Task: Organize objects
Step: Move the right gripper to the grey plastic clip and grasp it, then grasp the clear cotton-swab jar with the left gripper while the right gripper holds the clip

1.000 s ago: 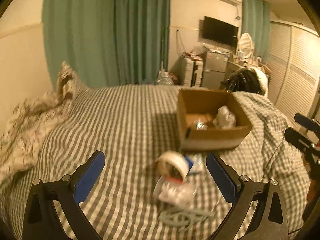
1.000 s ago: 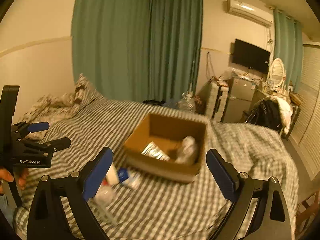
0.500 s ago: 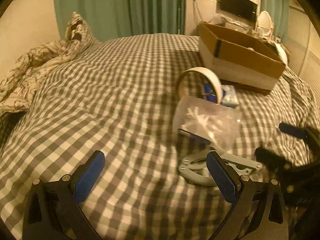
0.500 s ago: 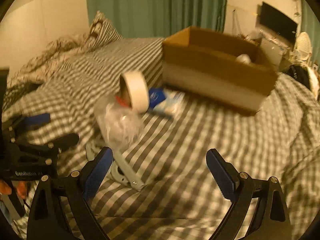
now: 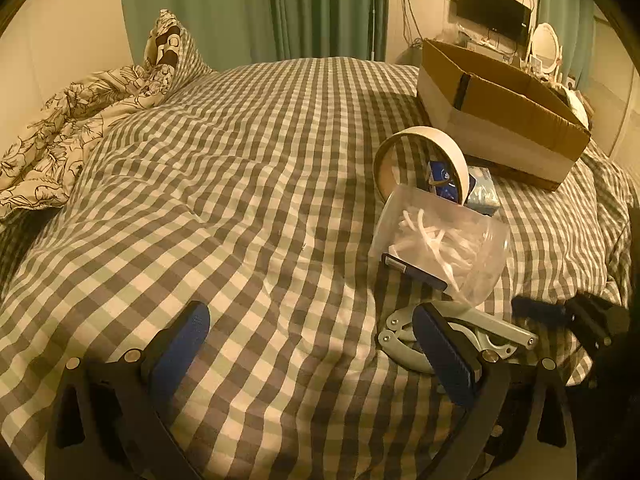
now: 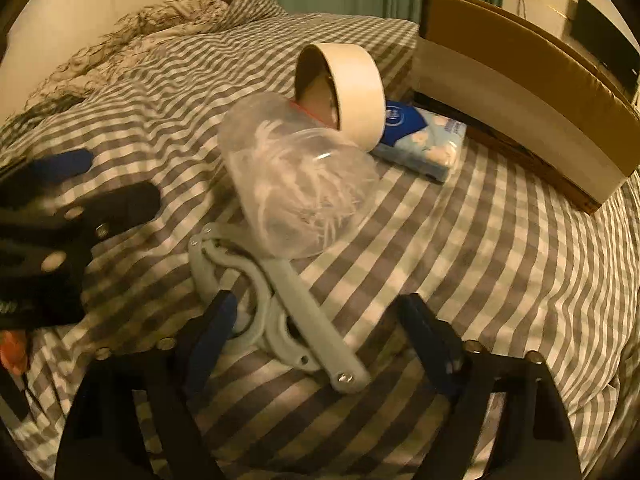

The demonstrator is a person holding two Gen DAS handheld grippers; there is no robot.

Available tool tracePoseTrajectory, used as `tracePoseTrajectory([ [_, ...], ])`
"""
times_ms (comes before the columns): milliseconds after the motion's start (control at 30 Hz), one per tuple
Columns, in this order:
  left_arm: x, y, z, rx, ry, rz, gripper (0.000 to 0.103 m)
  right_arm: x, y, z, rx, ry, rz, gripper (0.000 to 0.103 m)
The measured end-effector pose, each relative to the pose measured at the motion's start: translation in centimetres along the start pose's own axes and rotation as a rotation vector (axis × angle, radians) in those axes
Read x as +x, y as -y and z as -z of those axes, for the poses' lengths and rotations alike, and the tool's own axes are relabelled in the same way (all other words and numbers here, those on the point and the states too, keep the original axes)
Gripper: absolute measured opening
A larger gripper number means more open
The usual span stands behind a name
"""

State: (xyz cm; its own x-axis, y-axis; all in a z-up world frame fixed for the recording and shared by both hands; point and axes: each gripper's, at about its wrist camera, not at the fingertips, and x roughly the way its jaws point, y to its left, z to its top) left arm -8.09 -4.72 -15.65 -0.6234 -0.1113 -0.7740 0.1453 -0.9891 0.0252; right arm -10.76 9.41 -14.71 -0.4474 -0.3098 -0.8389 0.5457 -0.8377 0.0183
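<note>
Right wrist view, one tape roll (image 6: 356,92), one cardboard box (image 6: 520,92), one tissue pack (image 6: 424,140)

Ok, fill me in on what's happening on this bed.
A person is tidying loose items with two handheld grippers. The right gripper is closing around the pale green tool, not yet gripping. The left gripper hovers open beside it. The tape roll, clear bag and tissue pack lie outside the cardboard box.
</note>
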Motion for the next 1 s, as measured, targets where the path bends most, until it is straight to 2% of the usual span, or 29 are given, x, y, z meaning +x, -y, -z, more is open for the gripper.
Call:
tracePoseTrajectory([
  [67,0.1,0.0,0.0,0.002,-0.002,0.006,0.103,-0.4,-0.1,0.5,0.005,-0.002,-0.023,0.056],
  [133,0.1,0.1,-0.1,0.005,-0.001,0.014,0.103,-0.9,-0.2,1.1,0.009,0.000,-0.036,0.051],
  [233,0.0,0.1,-0.1,0.007,0.001,0.021,0.103,-2.5,0.1,1.4,0.023,0.012,-0.083,0.034],
  [267,-0.1,0.1,-0.1,0.008,0.001,0.023,0.103,-3.1,0.3,1.4,0.026,0.020,-0.100,0.020],
  [300,0.0,0.2,-0.1,0.010,0.001,0.022,0.103,-3.8,0.6,1.7,0.034,0.034,-0.110,0.019],
  [467,0.0,0.8,0.0,0.040,0.001,0.007,0.103,-7.7,2.7,2.9,0.056,0.097,-0.049,0.017],
  [700,-0.3,3.8,-0.1,0.140,0.018,0.004,0.103,-12.2,7.1,2.9,0.141,0.211,0.152,0.011],
  [800,-0.3,5.3,-0.3,0.156,0.018,0.054,0.103,-11.4,8.1,2.4,0.164,0.203,0.184,0.011],
  [1000,0.5,7.3,-1.4,0.150,0.022,0.122,0.103,-9.2,7.7,2.8,0.132,0.157,0.172,0.012],
])
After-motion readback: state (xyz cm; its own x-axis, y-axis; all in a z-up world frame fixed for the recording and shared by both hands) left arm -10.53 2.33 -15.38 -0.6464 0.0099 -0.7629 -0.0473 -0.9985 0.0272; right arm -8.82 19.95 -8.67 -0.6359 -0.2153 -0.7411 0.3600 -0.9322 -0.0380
